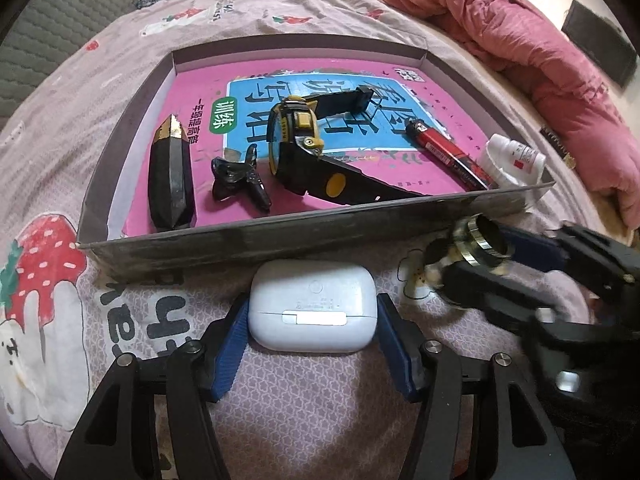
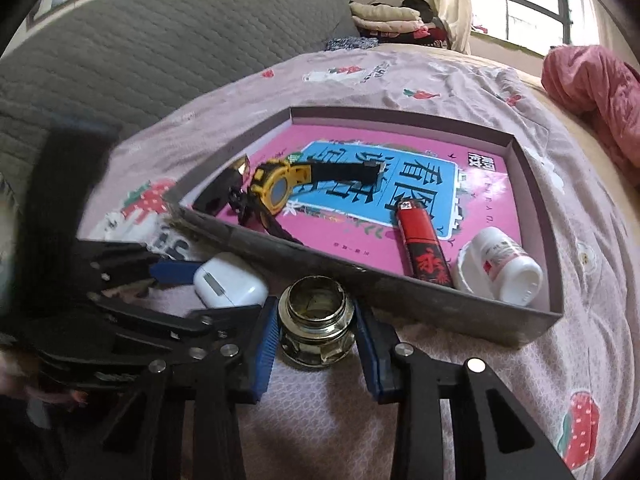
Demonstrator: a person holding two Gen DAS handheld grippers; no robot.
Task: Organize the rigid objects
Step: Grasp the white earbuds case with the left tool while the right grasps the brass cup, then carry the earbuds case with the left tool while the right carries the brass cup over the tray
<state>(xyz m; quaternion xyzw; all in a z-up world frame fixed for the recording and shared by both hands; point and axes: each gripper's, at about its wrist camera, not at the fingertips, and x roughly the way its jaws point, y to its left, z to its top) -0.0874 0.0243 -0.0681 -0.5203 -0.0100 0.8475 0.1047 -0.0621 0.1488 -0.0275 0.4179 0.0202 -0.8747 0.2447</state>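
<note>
The right gripper (image 2: 316,330) grips a small open glass jar (image 2: 316,326) between its blue jaws, just in front of the tray (image 2: 400,292) on the bed. The left gripper (image 2: 208,280) holds a white earbud case (image 2: 230,280). In the tray: watch (image 2: 280,188), red lighter (image 2: 422,246), white bottle (image 2: 506,266).

Bed (image 1: 60,128) covered with a pale pink sheet (image 2: 460,80) printed with strawberries and lettering. Directly on it: shallow grey cardboard box tray (image 1: 248,240) (open top), white earbud case (image 1: 312,312) just beside the tray's near wall, small glass jar (image 2: 316,320) upright near that same wall. Crumpled pink quilt (image 1: 520,28) at the far right. Grey quilted pad (image 2: 140,40) along the far left edge.
</note>
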